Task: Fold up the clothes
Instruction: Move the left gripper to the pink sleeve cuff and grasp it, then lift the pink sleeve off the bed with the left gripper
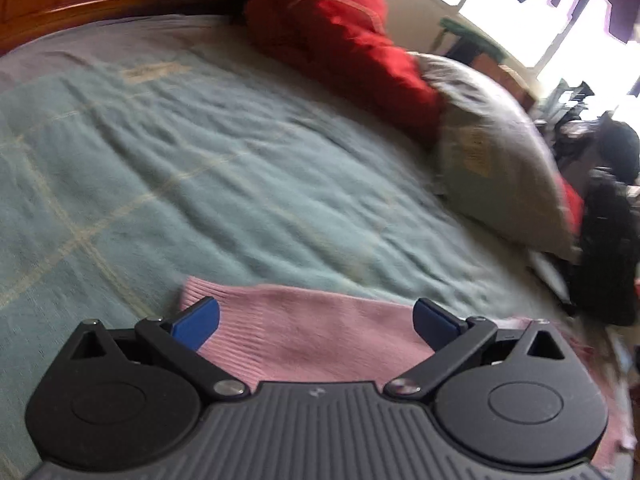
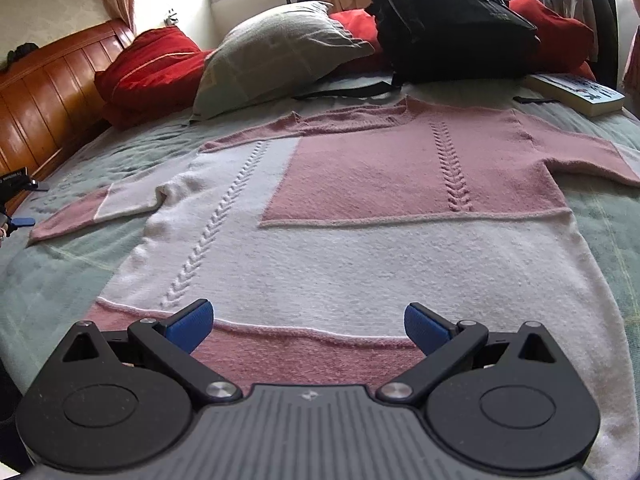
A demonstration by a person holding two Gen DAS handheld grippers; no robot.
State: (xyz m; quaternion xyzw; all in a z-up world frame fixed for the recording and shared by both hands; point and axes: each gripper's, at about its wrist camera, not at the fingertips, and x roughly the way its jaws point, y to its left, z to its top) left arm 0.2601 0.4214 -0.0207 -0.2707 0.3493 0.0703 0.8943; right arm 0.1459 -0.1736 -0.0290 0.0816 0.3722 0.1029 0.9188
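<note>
A pink and white knitted sweater (image 2: 360, 208) lies spread flat on the green bedspread (image 2: 60, 280), sleeves out to both sides. My right gripper (image 2: 308, 326) hovers open over its pink hem, blue pads wide apart with nothing between them. In the left wrist view, my left gripper (image 1: 316, 322) stands open above the pink ribbed cuff (image 1: 288, 332) of the left sleeve. The left gripper (image 2: 18, 216) also shows at the far left edge of the right wrist view, beside that sleeve end (image 2: 64, 220).
A wooden headboard (image 2: 44, 92) runs along the left. Red pillows (image 2: 152, 68), a grey pillow (image 2: 272, 60), a black backpack (image 2: 448, 20) and a book (image 2: 576, 92) sit beyond the sweater's collar. Bare green bedspread (image 1: 160, 152) stretches ahead of the left gripper.
</note>
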